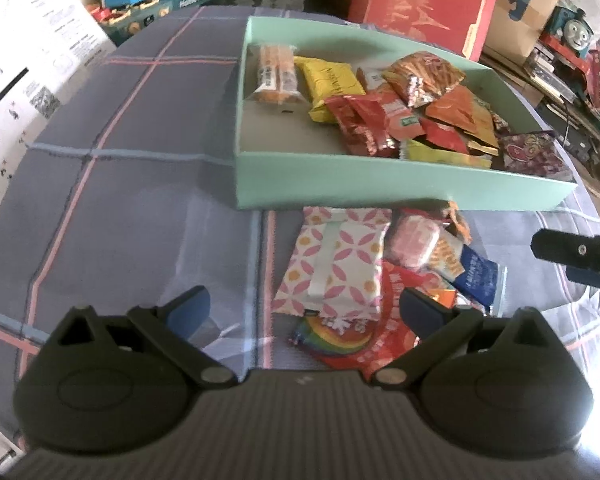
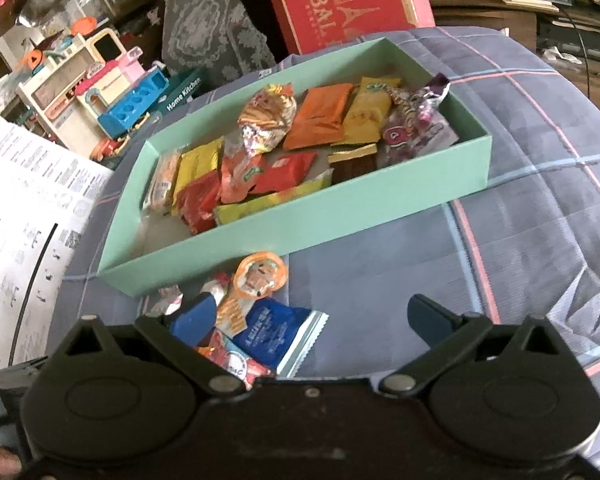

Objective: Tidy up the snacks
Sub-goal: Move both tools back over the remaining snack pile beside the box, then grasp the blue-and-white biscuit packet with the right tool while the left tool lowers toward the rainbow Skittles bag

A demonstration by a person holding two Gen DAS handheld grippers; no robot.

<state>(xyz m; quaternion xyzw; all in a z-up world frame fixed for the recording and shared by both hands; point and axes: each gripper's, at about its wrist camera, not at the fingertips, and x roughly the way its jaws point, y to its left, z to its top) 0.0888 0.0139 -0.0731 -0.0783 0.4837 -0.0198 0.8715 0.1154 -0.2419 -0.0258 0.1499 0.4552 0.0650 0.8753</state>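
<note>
Nearest the lens in the left wrist view, the left gripper [image 1: 304, 312] is held with its jaws spread wide and nothing between them, poised over a loose pile of snacks just in front of the green box [image 1: 380, 190].

Item 1: pink-patterned packet [image 1: 334, 264], lying flat on the plaid cloth [image 1: 140, 200], just in front of the box's near wall.

Item 2: blue packet [image 2: 278, 334], lying in the same pile, in front of the box, beside an orange-lidded cup [image 2: 260, 274].

Item 3: right gripper [image 2: 312, 320], likewise released and empty, hovering over the blue packet.

Contents of the box: many wrapped snacks are already heaped inside, mostly toward its far-right end; bare floor is left at the near-left corner.

Handling note: one packet at a time is best pinched by an edge, lifted clear of the wall, and laid in the bare corner.
</note>
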